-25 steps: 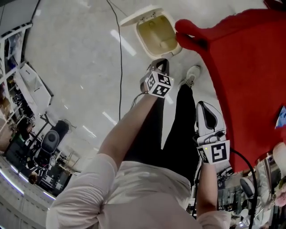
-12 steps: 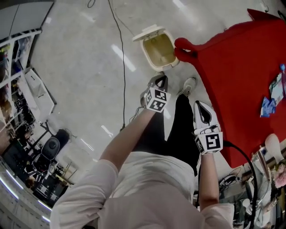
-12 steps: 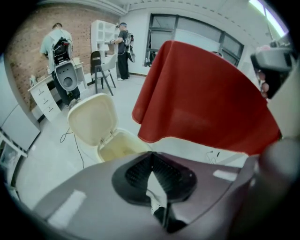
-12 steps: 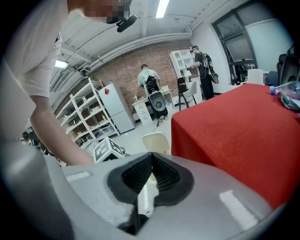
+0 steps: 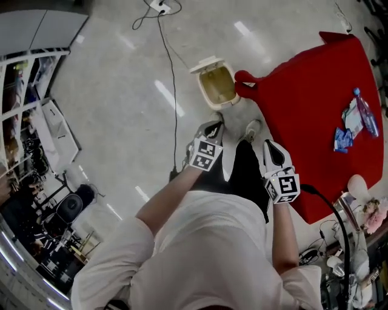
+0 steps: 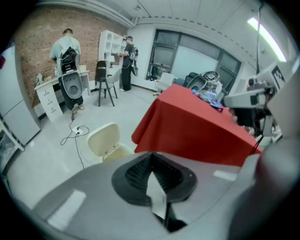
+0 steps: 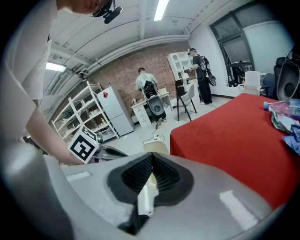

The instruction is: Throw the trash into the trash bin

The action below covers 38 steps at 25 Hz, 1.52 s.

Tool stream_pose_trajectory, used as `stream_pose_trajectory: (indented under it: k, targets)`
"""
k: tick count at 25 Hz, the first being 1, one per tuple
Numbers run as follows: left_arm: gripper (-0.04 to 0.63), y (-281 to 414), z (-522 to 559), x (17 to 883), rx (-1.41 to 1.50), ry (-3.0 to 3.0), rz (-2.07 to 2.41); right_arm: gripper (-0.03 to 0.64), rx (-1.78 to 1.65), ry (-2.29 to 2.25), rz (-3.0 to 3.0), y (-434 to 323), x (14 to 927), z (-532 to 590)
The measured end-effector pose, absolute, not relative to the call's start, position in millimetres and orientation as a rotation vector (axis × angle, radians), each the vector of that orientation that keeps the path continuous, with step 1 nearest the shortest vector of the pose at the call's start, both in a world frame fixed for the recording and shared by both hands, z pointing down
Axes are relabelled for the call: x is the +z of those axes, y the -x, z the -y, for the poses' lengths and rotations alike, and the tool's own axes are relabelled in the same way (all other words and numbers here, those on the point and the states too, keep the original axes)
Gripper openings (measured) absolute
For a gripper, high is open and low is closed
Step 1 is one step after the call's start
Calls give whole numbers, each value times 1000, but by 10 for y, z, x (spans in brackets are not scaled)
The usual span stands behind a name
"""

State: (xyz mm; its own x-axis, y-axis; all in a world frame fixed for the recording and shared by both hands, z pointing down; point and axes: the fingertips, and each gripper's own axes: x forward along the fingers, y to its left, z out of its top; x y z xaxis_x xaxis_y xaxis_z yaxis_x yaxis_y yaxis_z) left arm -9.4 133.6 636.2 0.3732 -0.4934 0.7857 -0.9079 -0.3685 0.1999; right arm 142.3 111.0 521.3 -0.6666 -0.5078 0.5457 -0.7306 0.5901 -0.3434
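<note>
A table draped in a red cloth (image 5: 315, 121) stands just right of the right fingers (image 5: 276, 152) and stretches on ahead of them, on a pale, glossy floor (image 5: 109, 91). A thin black cable (image 5: 174, 91) lies across that floor ahead of the left fingers (image 5: 212, 128) and leads to a white power strip (image 5: 159, 6) well beyond them. Far past both pairs of fingers, a brown brick wall (image 7: 140, 58) backs a white refrigerator (image 7: 112, 112) and white open shelving (image 7: 77, 115). There a person in a pale top (image 6: 65, 47) stands at a white desk (image 6: 49, 91), and a person in dark clothes (image 6: 127, 54) stands further right.
</note>
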Motion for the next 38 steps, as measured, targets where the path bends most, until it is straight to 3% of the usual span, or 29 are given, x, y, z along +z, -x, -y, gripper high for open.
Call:
stream_pose_trajectory:
  k: [16, 38]
  targets:
    - [3, 331, -1367, 4711, 609, -2136, 1266, 0, 767, -943, 2525, -1244, 4354, -1171]
    - [5, 192, -1351, 4055, 565, -2223, 1285, 0, 686, -1011, 2492, -1567, 3907, -1191]
